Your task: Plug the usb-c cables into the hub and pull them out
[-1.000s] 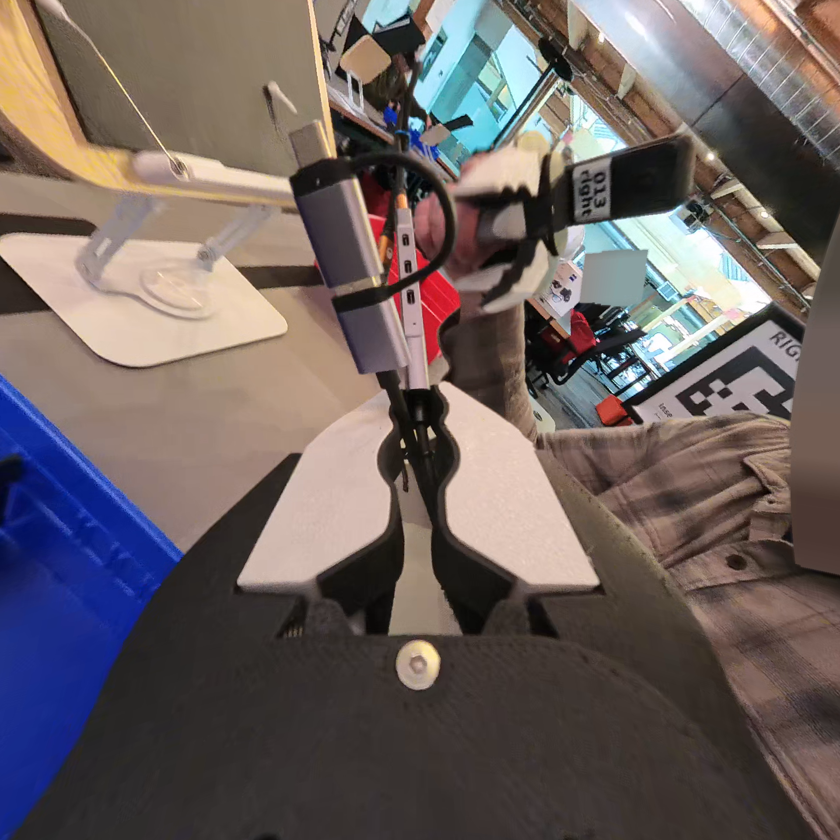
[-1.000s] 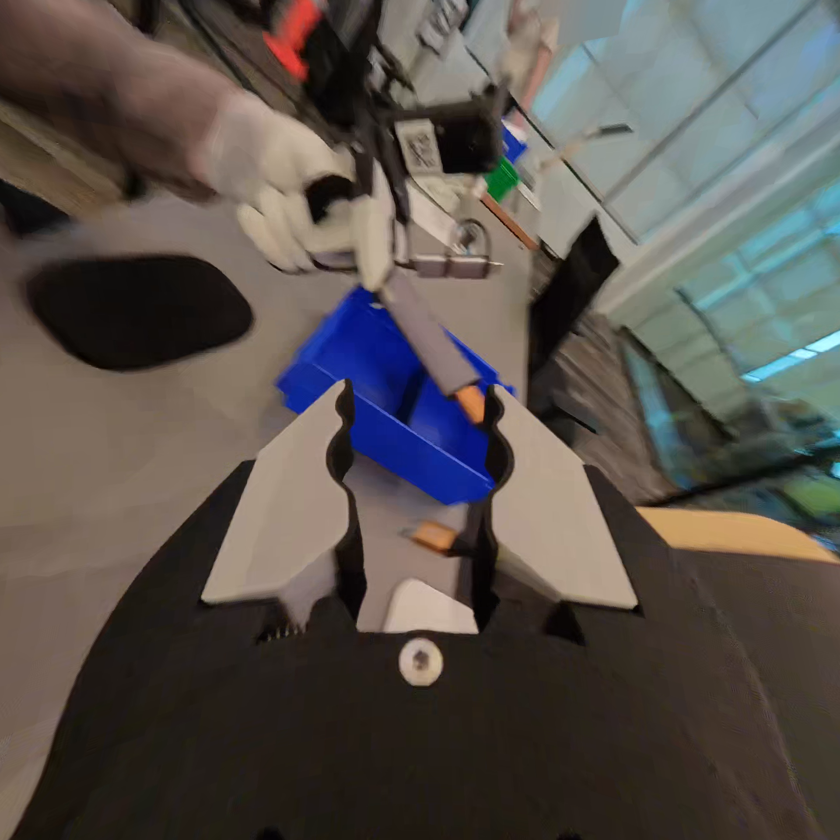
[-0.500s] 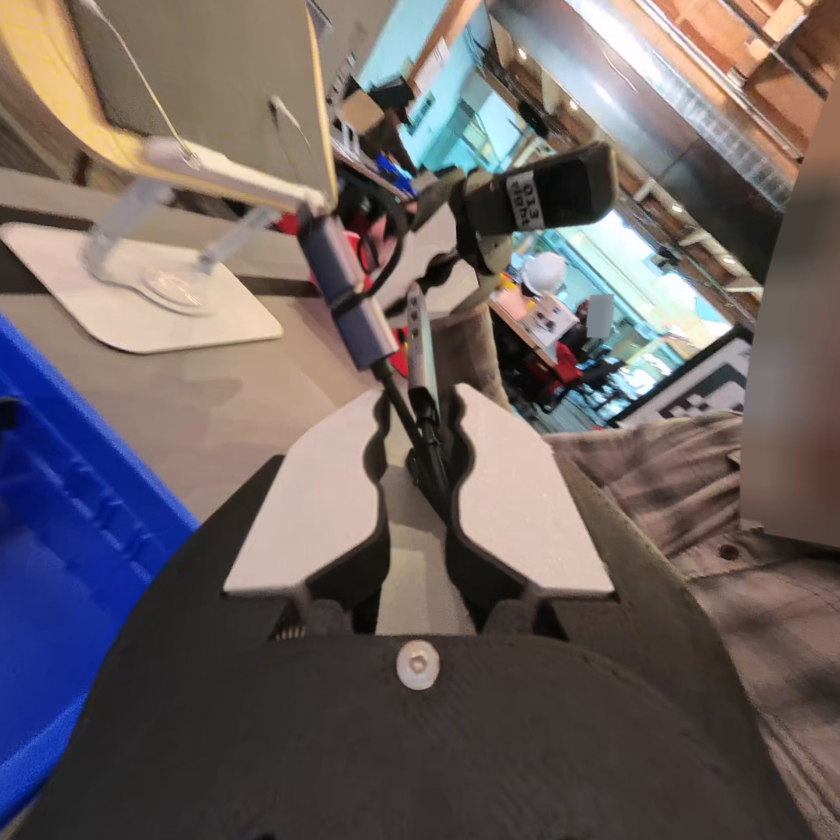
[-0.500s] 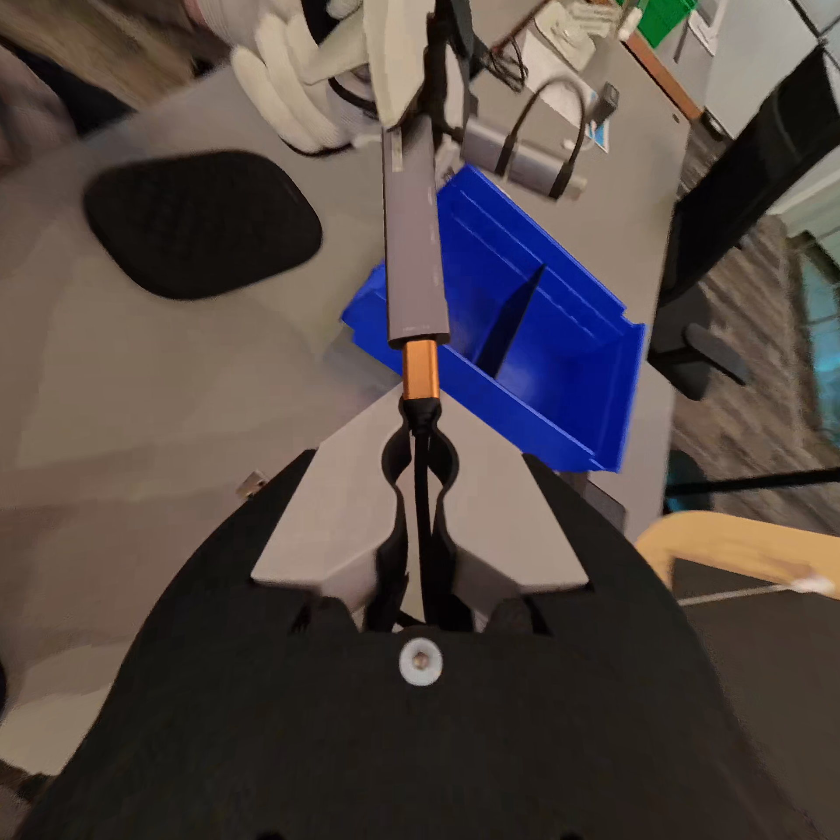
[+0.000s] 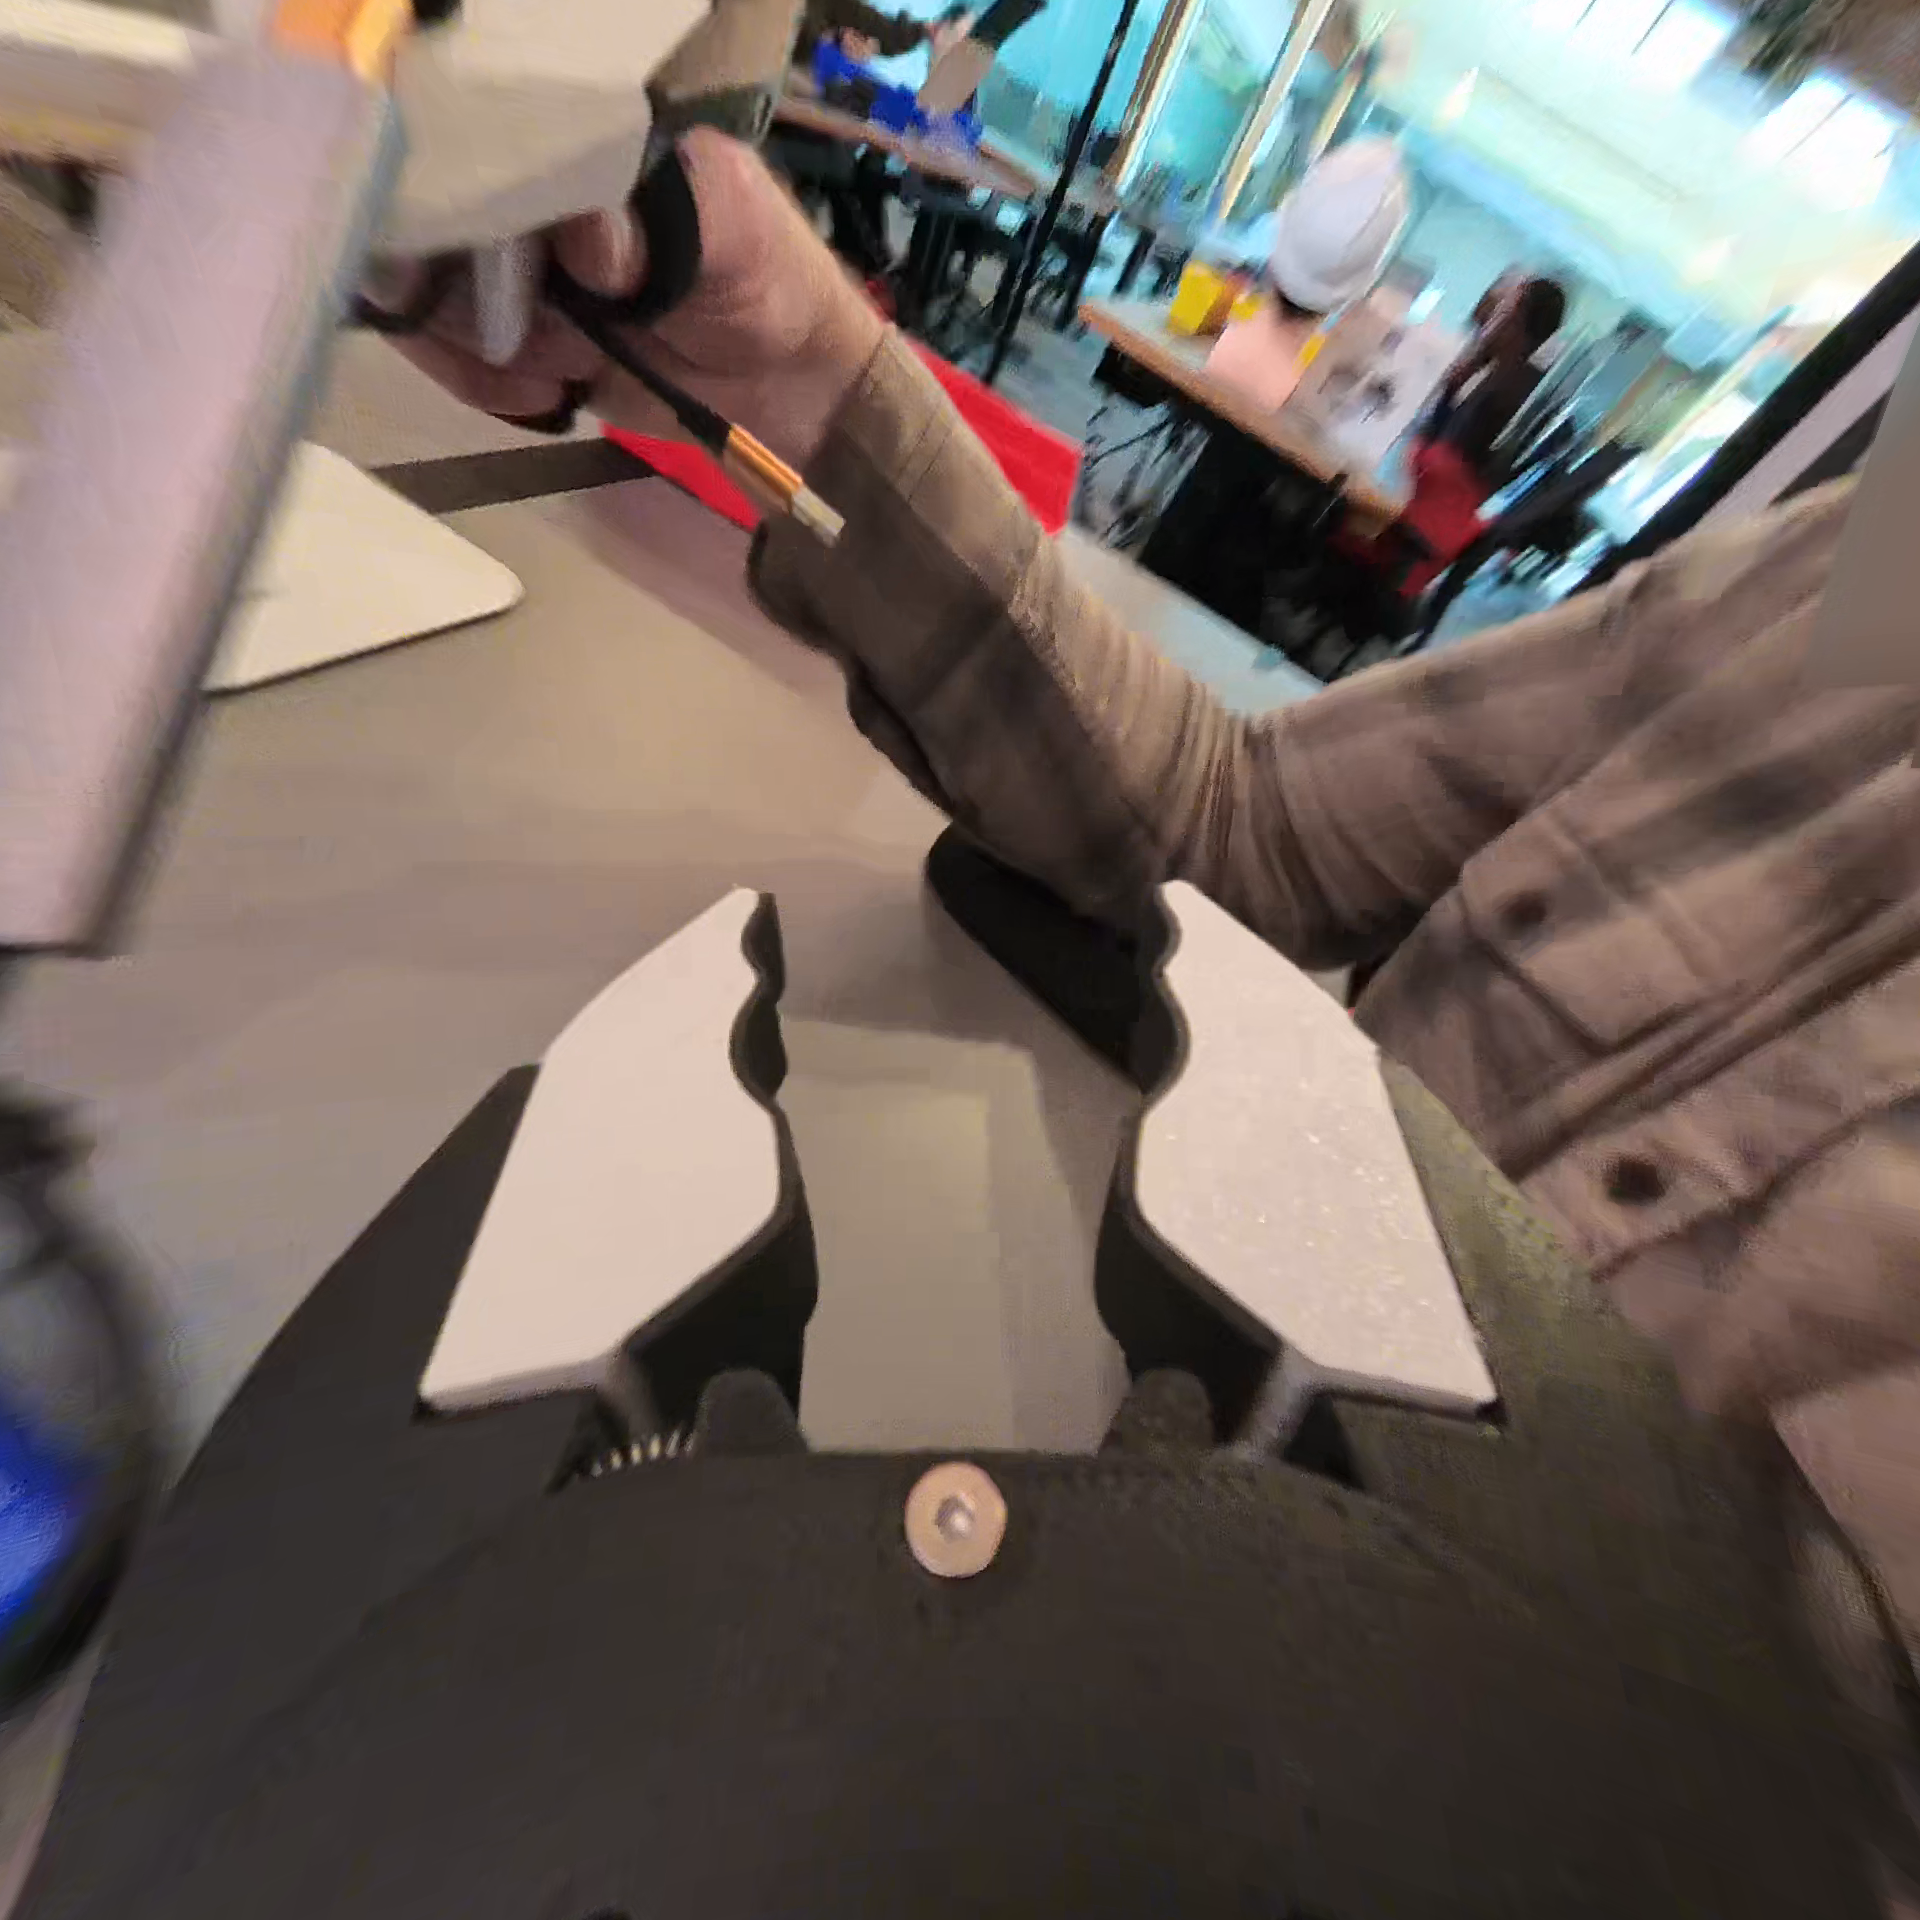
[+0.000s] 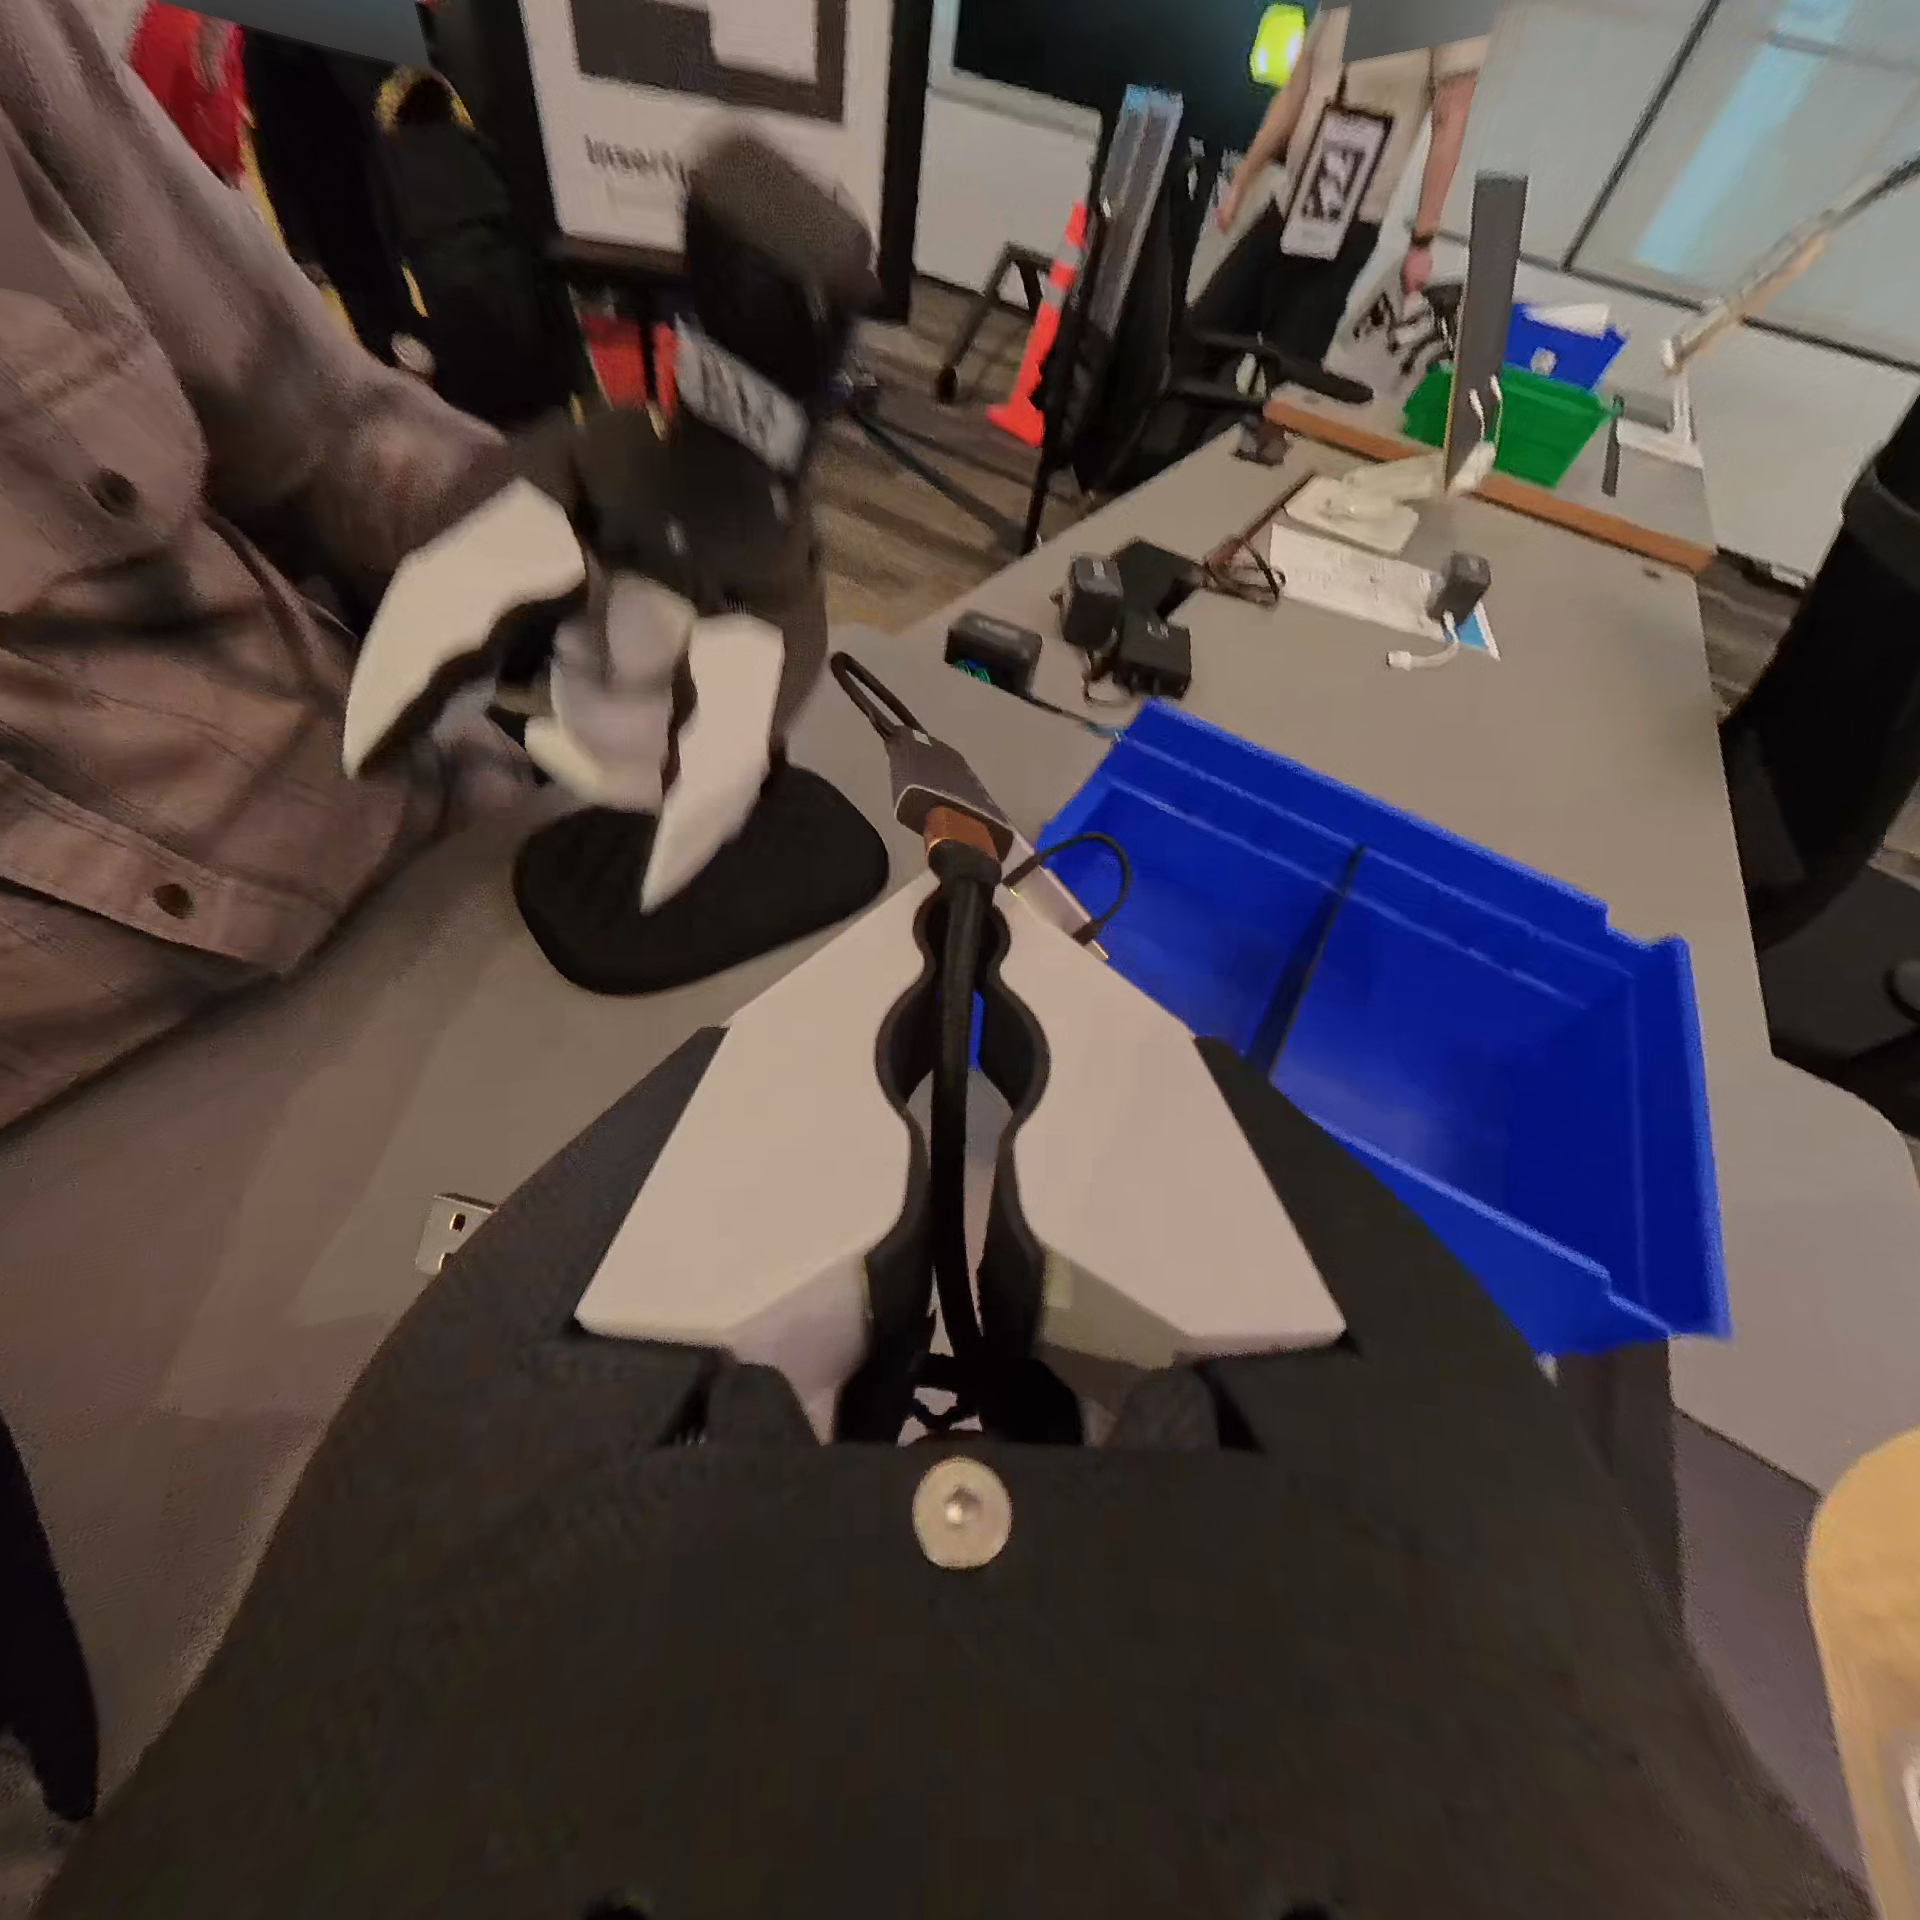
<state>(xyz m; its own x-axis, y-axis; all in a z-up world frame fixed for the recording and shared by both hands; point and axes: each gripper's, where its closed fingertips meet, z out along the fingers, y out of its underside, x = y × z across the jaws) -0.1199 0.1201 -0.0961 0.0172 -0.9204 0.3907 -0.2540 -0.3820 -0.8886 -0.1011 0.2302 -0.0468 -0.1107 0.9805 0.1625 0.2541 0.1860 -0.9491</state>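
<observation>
Orange-collared black cable [image 6: 954, 997] in grey hub [image 6: 935, 774]; blurred.

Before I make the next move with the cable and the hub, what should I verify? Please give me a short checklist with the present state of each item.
1. Right gripper grips the black cable: ok, fingers shut on it.
2. Orange plug is out of the hub: ok, the left wrist view shows its metal tip bare.
3. Left gripper holds the hub: not ok, fingers open and empty.
4. Hub rests flat on the table: cannot tell, the view is blurred.
</observation>
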